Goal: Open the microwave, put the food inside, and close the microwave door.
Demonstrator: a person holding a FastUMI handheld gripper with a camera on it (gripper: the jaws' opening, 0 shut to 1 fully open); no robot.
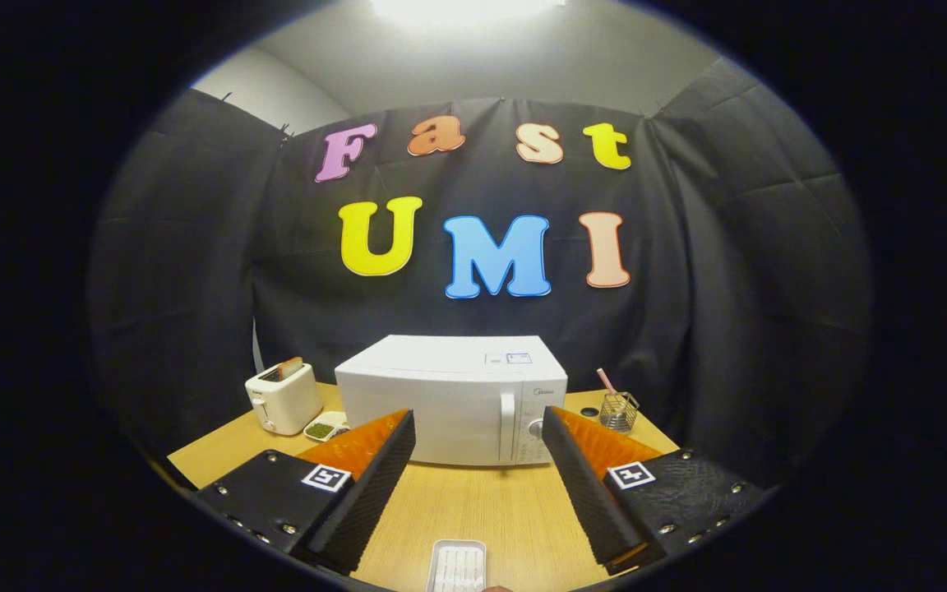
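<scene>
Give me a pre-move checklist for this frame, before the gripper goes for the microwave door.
1. Microwave door shut, handle facing the gripper: ok.
2. Gripper open, nothing between its fingers: ok.
3. Wooden table bare between fingers and microwave: ok.
4. White tray lies on the table near the fingers; food on it: cannot tell.
5. Toaster and small dish stand left of the microwave, wire basket right; clear of the door swing: cannot tell.
</scene>
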